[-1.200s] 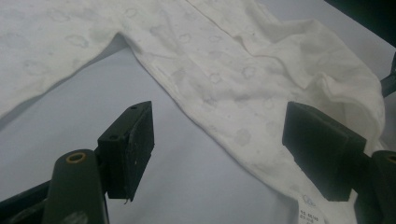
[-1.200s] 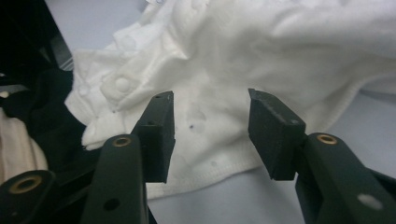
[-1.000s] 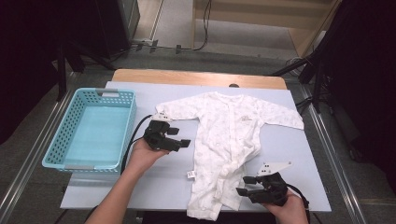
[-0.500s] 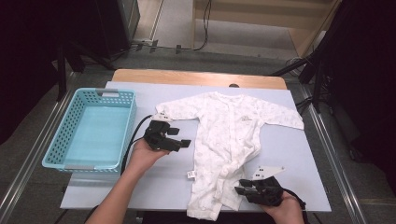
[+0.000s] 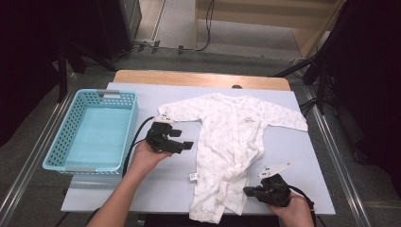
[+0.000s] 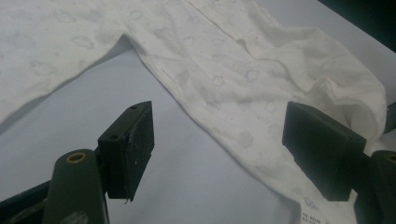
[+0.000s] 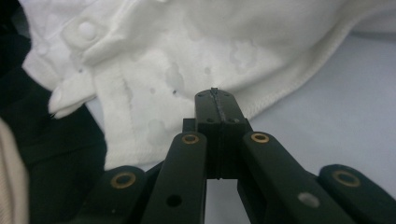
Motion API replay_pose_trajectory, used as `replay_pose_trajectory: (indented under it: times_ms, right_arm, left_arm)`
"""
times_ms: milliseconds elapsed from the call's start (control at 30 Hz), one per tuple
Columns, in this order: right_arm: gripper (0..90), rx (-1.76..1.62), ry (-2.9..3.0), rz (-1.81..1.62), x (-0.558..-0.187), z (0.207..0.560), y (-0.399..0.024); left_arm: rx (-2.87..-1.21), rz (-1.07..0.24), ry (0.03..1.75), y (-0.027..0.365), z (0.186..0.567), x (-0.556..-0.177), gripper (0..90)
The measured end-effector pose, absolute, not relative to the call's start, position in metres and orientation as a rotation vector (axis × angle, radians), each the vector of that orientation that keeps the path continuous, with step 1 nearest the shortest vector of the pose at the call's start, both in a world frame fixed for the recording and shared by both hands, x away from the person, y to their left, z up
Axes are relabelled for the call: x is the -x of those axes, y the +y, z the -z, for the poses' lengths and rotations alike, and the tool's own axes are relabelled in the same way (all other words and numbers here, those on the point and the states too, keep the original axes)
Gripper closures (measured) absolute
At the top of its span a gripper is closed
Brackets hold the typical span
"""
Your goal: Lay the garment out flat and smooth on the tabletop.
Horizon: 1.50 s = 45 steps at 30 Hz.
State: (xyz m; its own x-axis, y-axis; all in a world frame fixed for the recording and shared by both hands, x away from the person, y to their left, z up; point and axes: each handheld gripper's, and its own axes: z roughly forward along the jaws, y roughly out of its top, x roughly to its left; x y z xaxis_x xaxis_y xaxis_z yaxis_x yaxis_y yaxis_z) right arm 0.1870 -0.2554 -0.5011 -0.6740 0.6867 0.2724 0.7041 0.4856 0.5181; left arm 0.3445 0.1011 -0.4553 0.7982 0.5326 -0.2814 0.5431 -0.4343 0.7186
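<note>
A white baby romper (image 5: 227, 142) lies flat on the pale table (image 5: 156, 189), sleeves spread and legs toward me. My left gripper (image 5: 182, 144) hovers by the romper's left side, just below its sleeve. Its jaws stand open (image 6: 219, 149) over bare table and the romper's edge (image 6: 224, 70), with nothing between them. My right gripper (image 5: 247, 191) sits at the near right leg. Its jaws have just been closing and are now pressed together (image 7: 215, 98) on the hem of the romper (image 7: 187, 46).
A light blue plastic basket (image 5: 126, 127) stands at the table's left side. A small label (image 5: 193, 177) sticks out of the romper's left leg seam. Bare table lies right of the romper. Dark stands and cables ring the table.
The right gripper's jaws went from apart to shut at the leg hem, with the hand shifting slightly toward the cloth. The left hand and gripper kept still.
</note>
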Motion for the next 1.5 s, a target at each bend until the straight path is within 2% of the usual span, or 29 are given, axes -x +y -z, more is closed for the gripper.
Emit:
replay_pose_trajectory:
  times_ms: [267,333,400,700,1033,1100,1200,1500]
  right_arm:
    - [87.3,1.279,-2.696,1.010,-0.178,0.492,-0.272]
    - [76.7,1.314,-2.675,1.044,-0.184,0.493,-0.273]
    - [72.7,1.356,-2.662,1.045,-0.191,0.495,-0.276]
    - [63.5,1.452,-2.644,1.139,-0.217,0.497,-0.278]
    - [63.9,1.517,-2.604,1.104,-0.235,0.503,-0.273]
    - [69.0,1.512,-2.603,1.074,-0.236,0.505,-0.270]
    - [84.6,1.514,-2.612,1.009,-0.239,0.507,-0.270]
    - [86.6,1.571,-2.574,1.008,-0.225,0.489,-0.295]
  left_arm:
    - [-2.119,0.020,0.787,0.099,0.456,-0.344,25.6]
    - [-2.126,0.012,0.788,0.099,0.456,-0.343,25.6]
    - [-2.123,0.014,0.789,0.099,0.456,-0.343,25.6]
    - [-2.129,0.015,0.786,0.099,0.457,-0.344,25.7]
    - [-2.123,0.015,0.789,0.100,0.456,-0.344,25.7]
    - [-2.123,0.015,0.789,0.100,0.457,-0.345,25.7]
    - [-2.124,0.013,0.790,0.100,0.456,-0.344,25.7]
    - [-2.121,0.010,0.790,0.101,0.456,-0.345,25.7]
